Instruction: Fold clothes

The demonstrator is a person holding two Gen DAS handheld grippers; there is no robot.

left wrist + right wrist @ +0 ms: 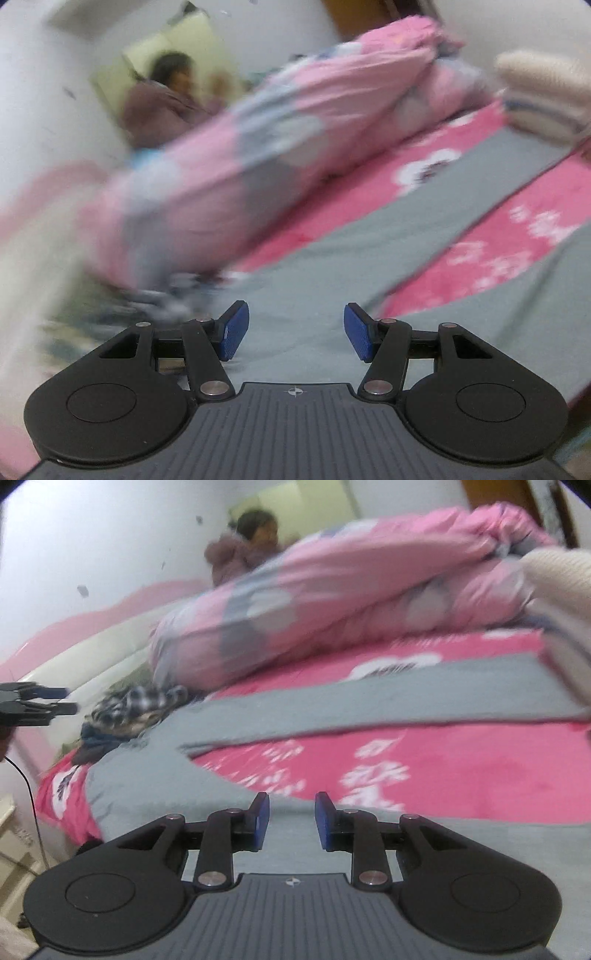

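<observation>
A grey garment lies spread flat over a pink flowered bedsheet; in the right wrist view the grey garment stretches across the bedsheet toward a corner at the left. My left gripper hovers open over the grey cloth with nothing between its blue pads. My right gripper is open too, with a narrower gap, above the near grey edge. The left gripper also shows at the far left of the right wrist view. Both views are blurred by motion.
A bulky pink and grey quilt is piled at the back of the bed. A heap of checked clothes lies by the cream headboard. Folded cream cloth stacks at the right. A seated person is behind the quilt.
</observation>
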